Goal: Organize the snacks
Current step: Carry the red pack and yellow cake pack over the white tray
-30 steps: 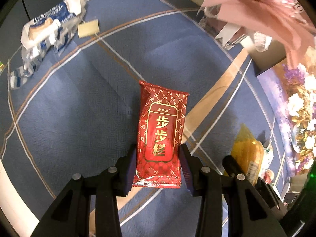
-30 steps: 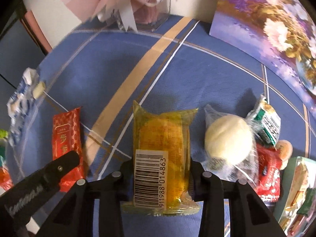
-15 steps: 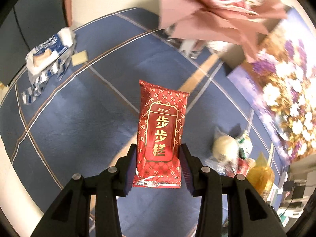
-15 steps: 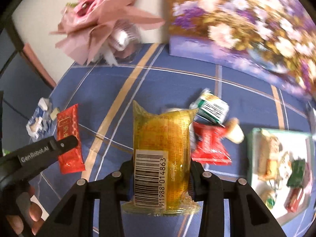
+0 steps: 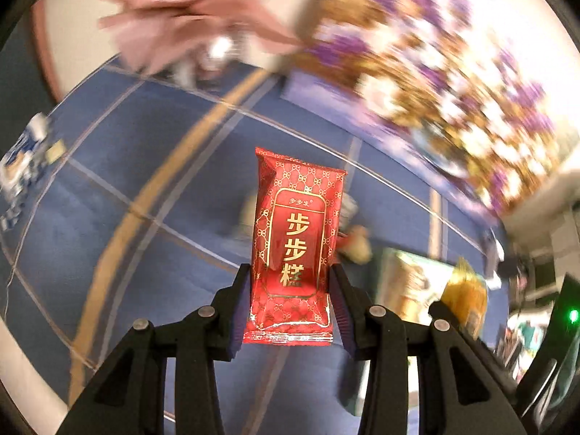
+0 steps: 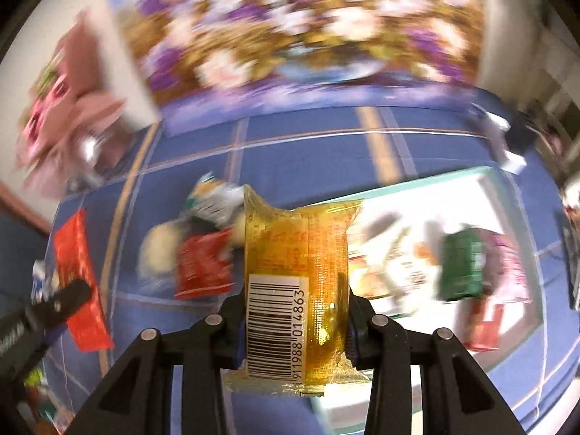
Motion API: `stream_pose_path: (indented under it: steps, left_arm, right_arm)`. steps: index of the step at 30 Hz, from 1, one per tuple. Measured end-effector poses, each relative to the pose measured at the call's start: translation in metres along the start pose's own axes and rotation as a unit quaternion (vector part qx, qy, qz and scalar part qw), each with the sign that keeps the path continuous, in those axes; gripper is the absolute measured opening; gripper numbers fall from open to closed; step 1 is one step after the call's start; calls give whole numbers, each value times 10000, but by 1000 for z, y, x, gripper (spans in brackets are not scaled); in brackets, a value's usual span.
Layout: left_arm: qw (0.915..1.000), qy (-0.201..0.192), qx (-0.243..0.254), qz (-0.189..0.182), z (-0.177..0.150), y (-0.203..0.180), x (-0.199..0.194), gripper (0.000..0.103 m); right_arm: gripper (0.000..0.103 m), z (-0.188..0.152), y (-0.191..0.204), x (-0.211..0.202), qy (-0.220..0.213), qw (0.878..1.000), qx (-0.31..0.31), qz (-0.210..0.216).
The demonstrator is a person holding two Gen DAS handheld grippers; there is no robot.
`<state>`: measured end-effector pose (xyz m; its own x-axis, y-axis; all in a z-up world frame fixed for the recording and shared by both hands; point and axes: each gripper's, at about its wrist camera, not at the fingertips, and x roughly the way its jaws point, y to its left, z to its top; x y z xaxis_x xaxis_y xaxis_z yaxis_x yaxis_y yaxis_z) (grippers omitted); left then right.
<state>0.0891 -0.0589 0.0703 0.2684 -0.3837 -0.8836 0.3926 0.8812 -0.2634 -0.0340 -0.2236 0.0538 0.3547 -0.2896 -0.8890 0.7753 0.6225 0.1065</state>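
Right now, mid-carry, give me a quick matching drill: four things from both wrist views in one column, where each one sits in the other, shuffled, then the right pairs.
Things:
1. red packet
2. yellow packet
3. green packet
4. blue-and-white wrapper

Places:
A. inside the tray with the teal rim
B. clamped in the right tongs
C. lying on the blue cloth, far from the tray
D. clamped in the left tongs

Pairs: 1-D, 2-B, 3-A, 4-C
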Motion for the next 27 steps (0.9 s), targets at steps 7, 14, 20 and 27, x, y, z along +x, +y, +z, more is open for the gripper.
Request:
stream_pose_path:
  steps: [7,14,20,27]
  left_arm:
    - [9971,251,644,-306,-26,-79,14,44]
    - [9920,488,1082,-430,-51,-130,29,44]
    - [9884,706,1260,-466,-68,-156,46,44]
    - [9859,888,1348,-440,-80,-171,63,44]
  right_arm:
    - [42,14,-92,-13,-115,9960,880,-122]
    - [42,17,-149,-27,-252,9902,1341,-288]
    - [42,18,-174,-32,-288,9881,1497,-207]
    - [42,18,-174,-28,-221,9895,1425,-23]
